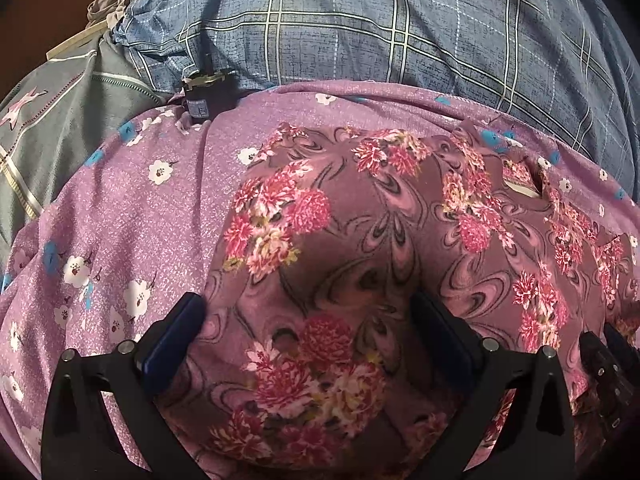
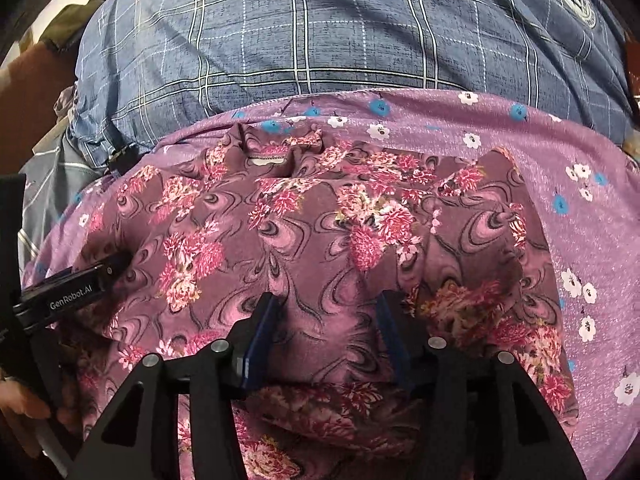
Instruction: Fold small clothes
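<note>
- Left wrist view first: left gripper [image 1: 308, 320] low over the floral garment [image 1: 360, 216], jaws spread wide, cloth bulging up between the blue pads [image 1: 172, 340] but not pinched.
- Garment spread on the purple flowered sheet [image 1: 120, 208], reaching from the near edge out to mid-frame and off to the right.
- Beyond, a blue plaid pillow [image 1: 360, 32] across the far side; a small dark bottle [image 1: 204, 96] standing at the sheet's far-left edge, well clear of the garment.
- Near right corner: a dark tip of the right gripper [image 1: 608, 360] resting on the cloth.
- Right wrist view now: right gripper [image 2: 324, 320] also down on the floral garment [image 2: 300, 216], jaws apart, nothing clamped, fabric lying loose between them.
- Neckline opening with its pale label [image 2: 264, 160] on the far side; a folded flap of cloth doubled under at the near edge.
- Left gripper [image 2: 72, 288] poking in from the left, touching the garment's left side.
- Handling, as a judgement: thin, light, floppy knit, likely to sag and slide on the sheet rather than hold a crease.
- Best taken at a hem or side edge, both layers pinched together, not mid-panel where only a wrinkle comes up.
</note>
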Demonstrator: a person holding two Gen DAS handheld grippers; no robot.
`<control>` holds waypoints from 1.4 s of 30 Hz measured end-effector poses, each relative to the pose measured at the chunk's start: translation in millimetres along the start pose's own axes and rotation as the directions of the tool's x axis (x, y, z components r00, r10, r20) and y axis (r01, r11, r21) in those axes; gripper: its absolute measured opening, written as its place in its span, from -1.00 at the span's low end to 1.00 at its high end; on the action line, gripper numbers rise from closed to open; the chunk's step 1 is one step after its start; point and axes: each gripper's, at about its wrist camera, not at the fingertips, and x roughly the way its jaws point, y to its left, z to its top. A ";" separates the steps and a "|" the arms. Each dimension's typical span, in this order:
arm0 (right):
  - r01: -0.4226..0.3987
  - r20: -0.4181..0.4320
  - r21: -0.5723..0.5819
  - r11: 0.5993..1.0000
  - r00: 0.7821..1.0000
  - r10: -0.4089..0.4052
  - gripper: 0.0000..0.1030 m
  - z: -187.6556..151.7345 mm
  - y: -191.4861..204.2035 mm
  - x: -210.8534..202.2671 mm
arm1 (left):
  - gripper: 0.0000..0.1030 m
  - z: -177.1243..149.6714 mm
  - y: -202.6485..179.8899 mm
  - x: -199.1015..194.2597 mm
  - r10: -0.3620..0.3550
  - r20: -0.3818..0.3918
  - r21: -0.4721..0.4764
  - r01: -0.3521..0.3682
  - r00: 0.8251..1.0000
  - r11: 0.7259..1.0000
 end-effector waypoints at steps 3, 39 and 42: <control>0.010 0.008 -0.006 1.000 1.000 -0.010 0.11 -1.6 1.2 0.4 | 1.00 -0.4 -0.9 0.0 0.004 0.007 0.002 -0.004 1.000 1.000; -0.071 0.231 0.213 0.975 0.973 0.021 0.44 -104.0 -97.0 -185.3 | 1.00 -162.3 163.0 -142.0 -0.082 -0.048 0.021 0.083 0.995 0.996; -0.073 0.185 0.207 0.976 0.982 0.035 0.44 -134.5 -99.9 -204.3 | 1.00 -193.0 156.0 -151.2 -0.146 -0.094 0.050 0.151 0.985 0.987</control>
